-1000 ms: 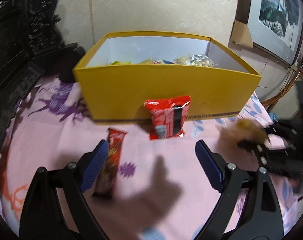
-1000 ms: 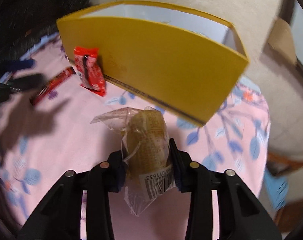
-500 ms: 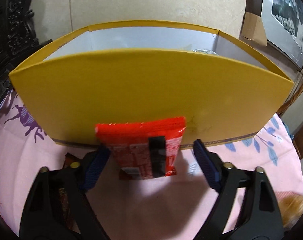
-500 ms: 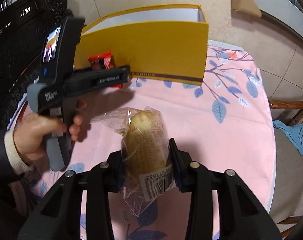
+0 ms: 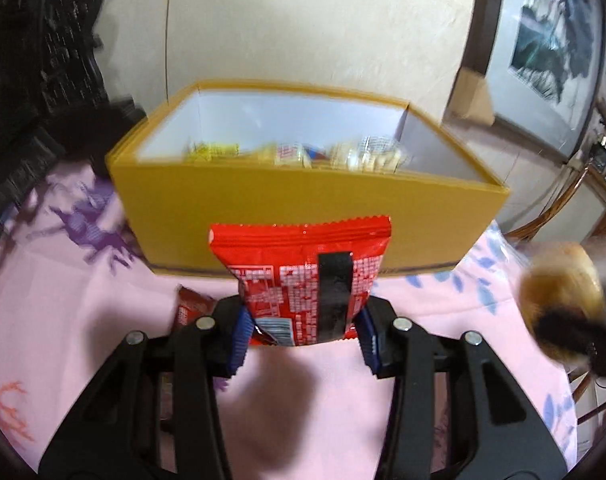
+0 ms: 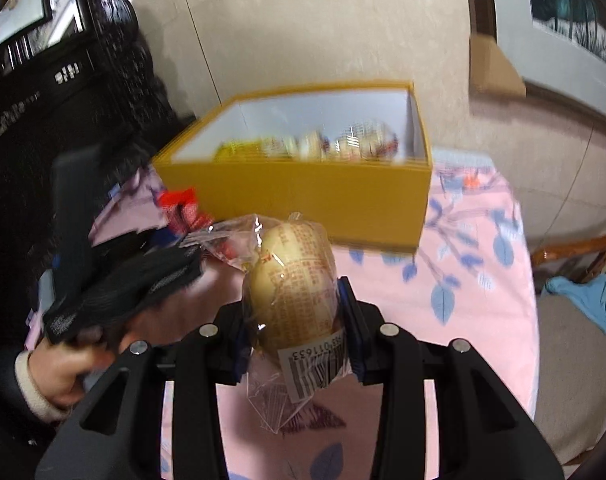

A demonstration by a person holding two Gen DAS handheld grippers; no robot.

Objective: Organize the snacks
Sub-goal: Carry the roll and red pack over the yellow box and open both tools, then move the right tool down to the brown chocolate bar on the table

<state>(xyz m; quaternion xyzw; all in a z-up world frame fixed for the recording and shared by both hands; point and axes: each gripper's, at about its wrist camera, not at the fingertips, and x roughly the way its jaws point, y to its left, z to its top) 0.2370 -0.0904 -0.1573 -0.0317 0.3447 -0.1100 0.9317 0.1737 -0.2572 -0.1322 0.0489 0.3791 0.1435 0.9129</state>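
My left gripper [image 5: 303,336] has its jaws closing around a red snack packet [image 5: 299,264]. The blue pads press on the packet's lower sides and hold it upright in front of the yellow box [image 5: 303,208]. Several snacks lie inside the box [image 6: 303,196]. A red bar [image 5: 191,308] lies on the cloth just left of the left finger. My right gripper [image 6: 297,332] is shut on a bun in a clear wrapper [image 6: 295,288], held above the cloth before the box. The same bun [image 5: 559,280] shows blurred at the right of the left wrist view.
A pink flowered tablecloth [image 5: 63,300] covers the table. A person's hand [image 6: 71,364] holds the left tool. Dark carved furniture [image 5: 43,80] stands at the left. At the right there are a wooden chair [image 6: 575,252], a blue cloth [image 6: 587,300] and a framed picture [image 5: 551,48].
The left jaws have closed from wide open onto the red packet and drawn it back from the box wall. The right gripper has risen with the bun, and the box's inside now shows.
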